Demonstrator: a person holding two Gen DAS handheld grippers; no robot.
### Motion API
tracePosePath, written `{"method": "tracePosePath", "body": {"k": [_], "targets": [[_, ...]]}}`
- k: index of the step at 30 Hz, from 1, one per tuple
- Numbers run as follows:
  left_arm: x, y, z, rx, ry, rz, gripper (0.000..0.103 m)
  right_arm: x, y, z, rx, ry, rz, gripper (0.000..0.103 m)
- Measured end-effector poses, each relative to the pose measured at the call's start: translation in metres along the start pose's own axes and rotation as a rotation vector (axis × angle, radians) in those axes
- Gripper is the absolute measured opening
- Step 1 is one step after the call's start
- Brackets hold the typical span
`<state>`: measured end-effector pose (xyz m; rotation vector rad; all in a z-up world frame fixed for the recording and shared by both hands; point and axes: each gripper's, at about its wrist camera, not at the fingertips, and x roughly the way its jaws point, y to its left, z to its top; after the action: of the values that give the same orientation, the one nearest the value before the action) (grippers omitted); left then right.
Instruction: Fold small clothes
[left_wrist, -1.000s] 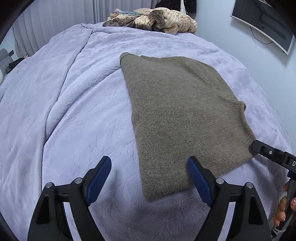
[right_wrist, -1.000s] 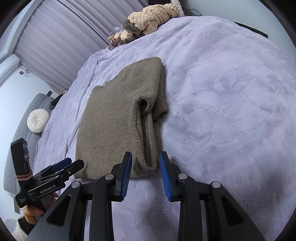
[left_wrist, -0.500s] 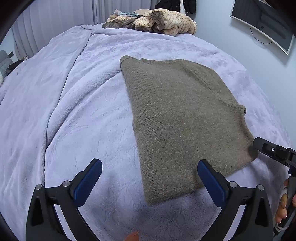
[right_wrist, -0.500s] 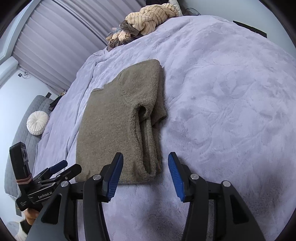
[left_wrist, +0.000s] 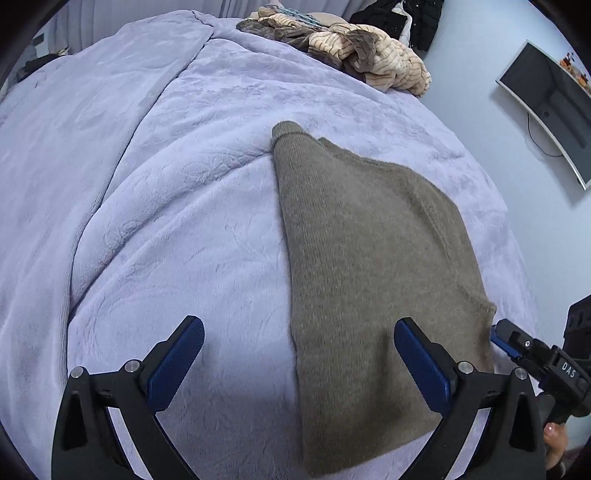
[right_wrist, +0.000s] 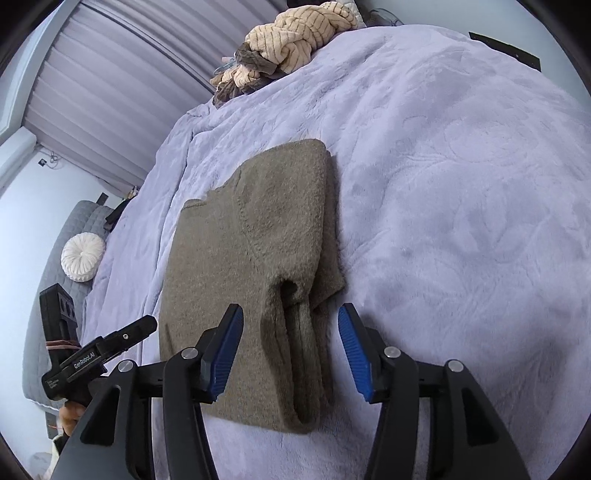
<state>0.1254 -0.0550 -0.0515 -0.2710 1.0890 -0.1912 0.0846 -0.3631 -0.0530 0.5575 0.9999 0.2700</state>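
The lavender bed (left_wrist: 184, 229) carries the brown sweater (left_wrist: 369, 266), which lies flat near its near edge, folded lengthwise with a sleeve tucked along its right side. The next fold is judged best made by taking both near corners together and carrying them evenly toward the far edge, so the layers stay aligned. The left claw (left_wrist: 299, 365) is spread wide and holds nothing. The right claw (right_wrist: 291, 354) has just been opening; the sleeve end lies between its jaws, unpressed. The heap of unfolded clothes (right_wrist: 288, 40) at the far end cannot be sorted into items. The sweater's underside is hidden.
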Motion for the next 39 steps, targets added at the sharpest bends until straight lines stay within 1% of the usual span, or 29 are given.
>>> {"method": "tracePosePath", "body": {"k": [4, 8, 12, 14, 18, 23, 31, 35, 37, 39], "targets": [[0.014, 0.003, 0.018, -0.029, 0.020, -0.029, 0.103, 0.009, -0.005, 0.014, 0.034, 0.013, 0.025, 0.059], [0.031, -0.004, 0.029, -0.011, 0.052, -0.029, 0.103, 0.017, -0.011, 0.022, 0.056, 0.028, 0.039, 0.060], [0.040, -0.009, 0.033, 0.001, 0.060, -0.043, 0.103, 0.029, -0.021, 0.033, 0.103, 0.060, 0.083, 0.066], [0.045, -0.010, 0.035, 0.003, 0.068, -0.052, 0.103, 0.036, -0.027, 0.037, 0.127, 0.081, 0.113, 0.067], [0.052, -0.012, 0.039, 0.011, 0.073, -0.052, 0.103, 0.049, -0.033, 0.046, 0.141, 0.118, 0.142, 0.067], [0.056, -0.014, 0.041, 0.031, 0.067, -0.042, 0.103, 0.057, -0.033, 0.051, 0.119, 0.143, 0.157, 0.069], [0.067, -0.015, 0.044, 0.033, 0.092, -0.081, 0.103, 0.075, -0.018, 0.060, 0.066, 0.190, 0.169, 0.070], [0.070, -0.017, 0.044, 0.036, 0.098, -0.087, 0.103, 0.085, -0.008, 0.064, 0.038, 0.216, 0.161, 0.072], [0.072, -0.018, 0.044, 0.038, 0.102, -0.090, 0.103, 0.088, 0.002, 0.066, 0.013, 0.228, 0.187, 0.072], [0.074, -0.019, 0.045, 0.041, 0.105, -0.093, 0.103, 0.087, 0.008, 0.067, -0.006, 0.229, 0.246, 0.074]]}}
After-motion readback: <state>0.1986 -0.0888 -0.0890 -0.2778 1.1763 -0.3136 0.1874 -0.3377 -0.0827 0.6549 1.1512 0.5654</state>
